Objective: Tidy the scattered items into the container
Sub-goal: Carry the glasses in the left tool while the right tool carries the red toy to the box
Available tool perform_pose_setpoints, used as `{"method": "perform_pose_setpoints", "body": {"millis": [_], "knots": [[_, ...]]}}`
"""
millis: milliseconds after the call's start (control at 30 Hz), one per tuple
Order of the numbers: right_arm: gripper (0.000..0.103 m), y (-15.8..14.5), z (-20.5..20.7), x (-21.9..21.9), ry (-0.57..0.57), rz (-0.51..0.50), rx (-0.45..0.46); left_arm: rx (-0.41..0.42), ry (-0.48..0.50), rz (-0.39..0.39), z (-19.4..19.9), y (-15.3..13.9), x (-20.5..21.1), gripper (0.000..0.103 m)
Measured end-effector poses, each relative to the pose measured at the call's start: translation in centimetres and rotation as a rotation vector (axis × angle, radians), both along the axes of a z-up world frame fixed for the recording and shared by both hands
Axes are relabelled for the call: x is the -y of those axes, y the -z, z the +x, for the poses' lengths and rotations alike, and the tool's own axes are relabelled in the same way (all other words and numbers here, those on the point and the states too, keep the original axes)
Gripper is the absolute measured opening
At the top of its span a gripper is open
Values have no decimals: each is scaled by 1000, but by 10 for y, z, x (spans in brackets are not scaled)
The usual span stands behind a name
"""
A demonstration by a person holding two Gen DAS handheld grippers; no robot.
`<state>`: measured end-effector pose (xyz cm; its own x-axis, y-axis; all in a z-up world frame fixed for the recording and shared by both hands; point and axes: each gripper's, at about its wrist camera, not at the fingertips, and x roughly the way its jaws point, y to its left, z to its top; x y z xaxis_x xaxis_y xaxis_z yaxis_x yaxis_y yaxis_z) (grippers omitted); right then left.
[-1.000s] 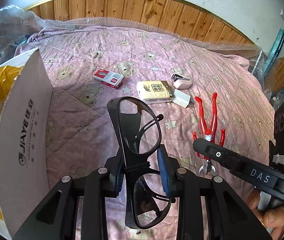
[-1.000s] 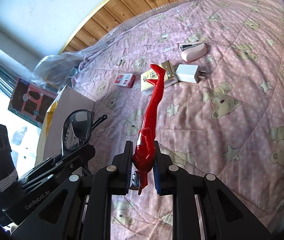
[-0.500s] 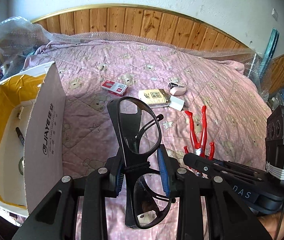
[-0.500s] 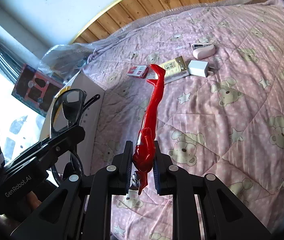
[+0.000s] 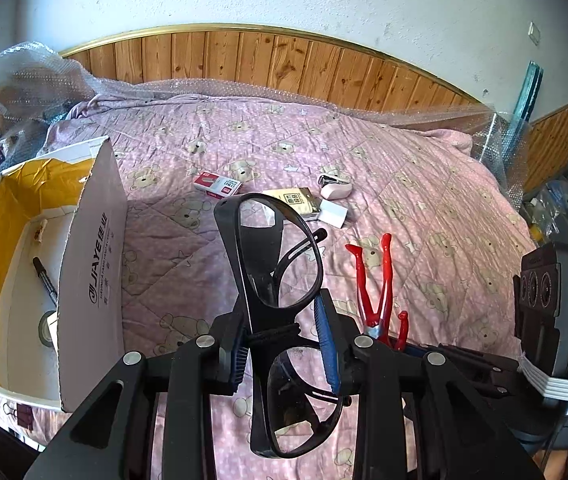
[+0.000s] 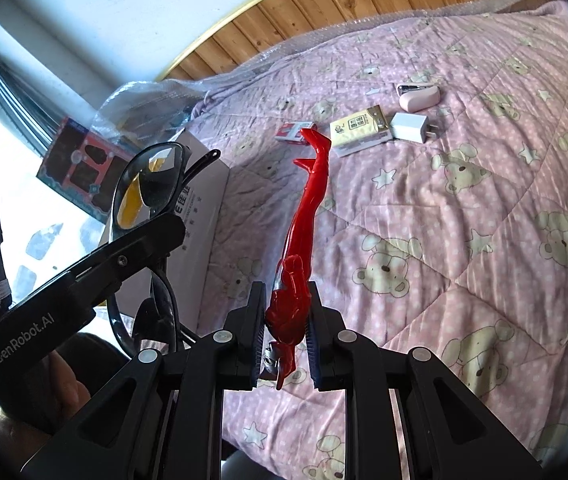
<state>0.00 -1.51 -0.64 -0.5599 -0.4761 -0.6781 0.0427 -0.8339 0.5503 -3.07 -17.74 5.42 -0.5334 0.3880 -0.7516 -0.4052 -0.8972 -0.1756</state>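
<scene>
**Black glasses and red figure held, box not yet reached**

Black-framed glasses (image 5: 279,300) are pinched at the bridge between the jaws of the left gripper (image 5: 284,344), one lens standing above the jaws and one hanging below. A red toy figure (image 6: 300,264) is clamped by its torso in the jaws of the right gripper (image 6: 286,344), legs pointing away from them. Just left of the left jaws, the open cardboard box (image 5: 91,272) is seen, with a pen (image 5: 45,276) already lying on its floor. Farther ahead of both jaws, on the pink bed quilt (image 5: 424,200), a red-and-white small box (image 5: 217,183), a tissue pack (image 6: 358,130), a white charger (image 6: 410,128) and a pink stapler (image 6: 418,96) are left to be collected.

Trouble is judged likeliest at the box's raised flap: the glasses' lower lens or an arm could be caught on it during lowering and twisted out of the narrow grip. The figure's long legs could likewise be knocked against the rim.
</scene>
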Motion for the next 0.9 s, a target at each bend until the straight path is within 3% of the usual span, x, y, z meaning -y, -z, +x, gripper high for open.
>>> {"method": "perform_pose_setpoints", "body": {"millis": [233, 900], "knots": [[19, 1, 4, 6, -12, 15, 9, -22, -12, 17, 7, -8, 9, 32], [19, -36, -4, 51, -88, 80, -43, -45, -90, 97, 2, -21, 65, 32]]}}
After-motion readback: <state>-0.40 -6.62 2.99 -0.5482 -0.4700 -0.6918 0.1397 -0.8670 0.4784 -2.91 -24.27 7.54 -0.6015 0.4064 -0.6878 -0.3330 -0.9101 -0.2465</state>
